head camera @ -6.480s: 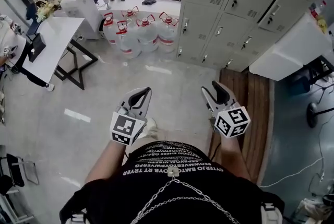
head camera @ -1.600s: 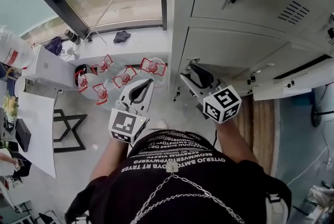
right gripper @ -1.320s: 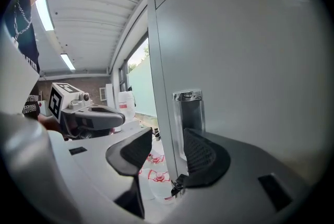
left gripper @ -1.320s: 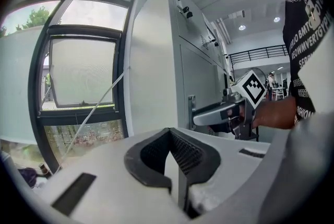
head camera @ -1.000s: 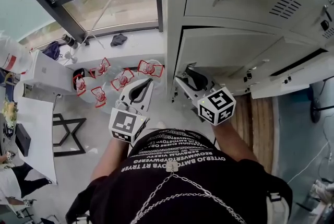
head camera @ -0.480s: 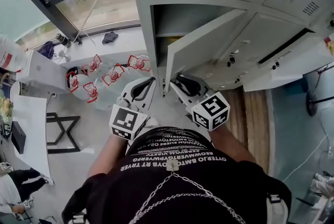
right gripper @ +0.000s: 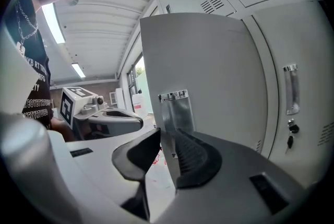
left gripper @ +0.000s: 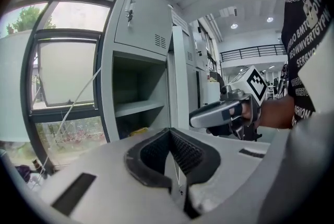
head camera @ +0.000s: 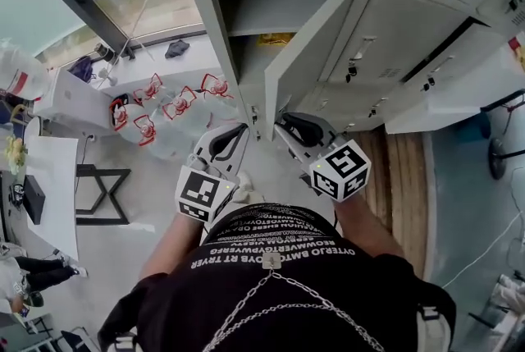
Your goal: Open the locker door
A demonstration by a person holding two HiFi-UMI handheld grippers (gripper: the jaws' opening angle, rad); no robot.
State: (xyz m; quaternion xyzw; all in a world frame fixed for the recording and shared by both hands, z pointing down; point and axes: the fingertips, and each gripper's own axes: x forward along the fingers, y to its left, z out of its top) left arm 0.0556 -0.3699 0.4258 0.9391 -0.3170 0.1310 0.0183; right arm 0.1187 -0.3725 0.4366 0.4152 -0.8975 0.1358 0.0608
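Right claw (right gripper: 167, 139) clamping free edge of grey metal locker door (head camera: 316, 43), jaws just closing onto it; door standing part-open ahead of claw. Left claw (left gripper: 169, 137) pinched together, empty, hanging alongside. Swing-open step underway; next likely needing pull wider along hinge arc.

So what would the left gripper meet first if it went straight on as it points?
Likely the open locker compartment, close beside the swung-out locker door; the left gripper might clip that door first, depth is unclear.

Locker door (right gripper: 209, 61) pale grey (handle plate (right gripper: 175, 113) silver).
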